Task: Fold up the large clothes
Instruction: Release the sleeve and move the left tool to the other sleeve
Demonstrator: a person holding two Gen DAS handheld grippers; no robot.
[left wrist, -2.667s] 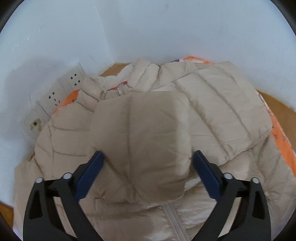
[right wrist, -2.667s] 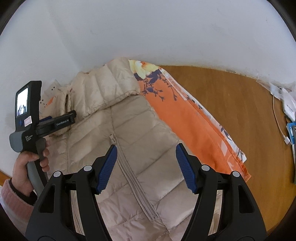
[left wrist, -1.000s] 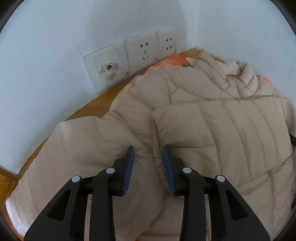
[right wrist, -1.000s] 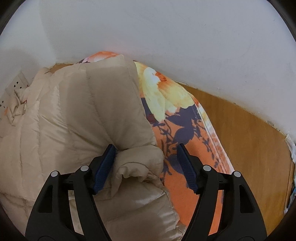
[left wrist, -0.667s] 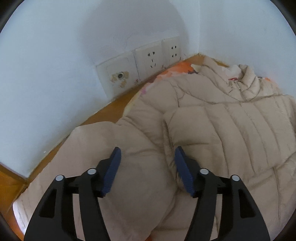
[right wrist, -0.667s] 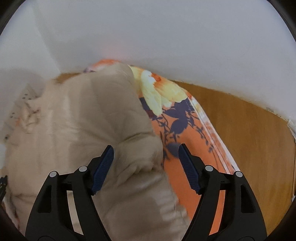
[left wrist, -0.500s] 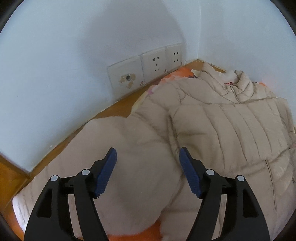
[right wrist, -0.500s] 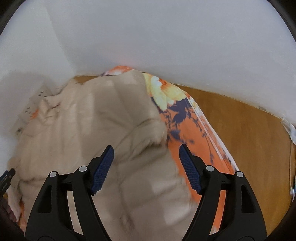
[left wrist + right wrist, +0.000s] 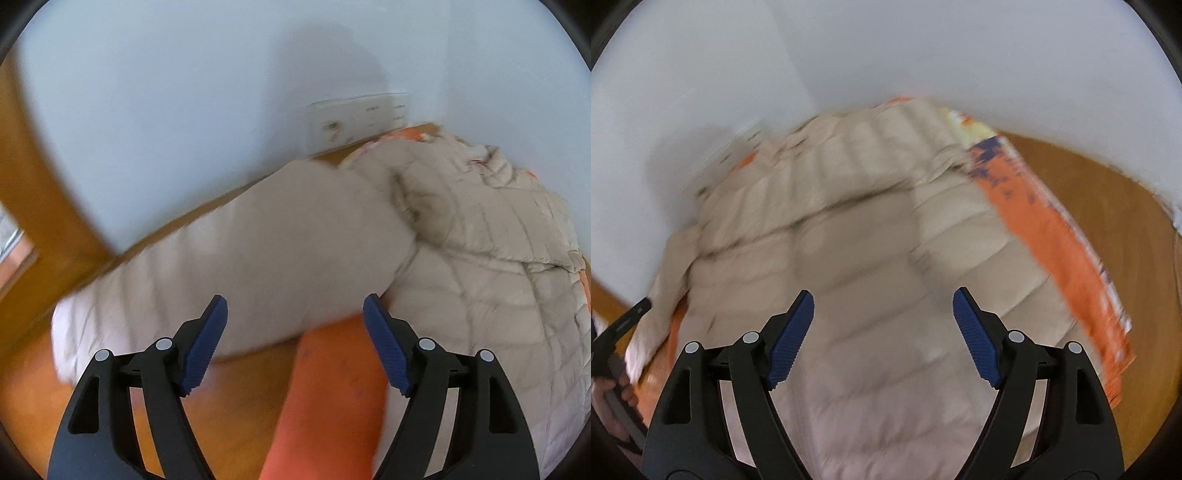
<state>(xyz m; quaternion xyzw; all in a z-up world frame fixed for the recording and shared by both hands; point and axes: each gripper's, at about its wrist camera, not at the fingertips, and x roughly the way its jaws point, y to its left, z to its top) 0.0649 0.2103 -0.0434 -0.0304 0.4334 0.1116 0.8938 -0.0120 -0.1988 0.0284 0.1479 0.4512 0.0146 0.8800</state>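
Note:
A beige quilted puffer jacket (image 9: 480,240) lies on an orange floral cloth (image 9: 332,398) on the wooden table. In the left wrist view its left sleeve (image 9: 229,258) stretches out along the wall. My left gripper (image 9: 295,343) is open and empty, above the sleeve's lower edge and the cloth. In the right wrist view the jacket (image 9: 868,258) fills the middle, blurred, with a sleeve folded across its chest. My right gripper (image 9: 882,336) is open and empty above the jacket's body. The left gripper's handle and the hand on it (image 9: 617,350) show at the left edge.
White walls meet in a corner behind the jacket. Wall sockets (image 9: 354,122) sit just above the table. The orange cloth (image 9: 1052,240) sticks out to the right of the jacket, with bare wooden table (image 9: 1126,258) beyond it. A wooden frame (image 9: 40,184) stands at left.
Both grippers have pulled back and away from the jacket. The left gripper opened wide and let go of the sleeve's fold. The right gripper released the folded sleeve, which now lies across the chest.

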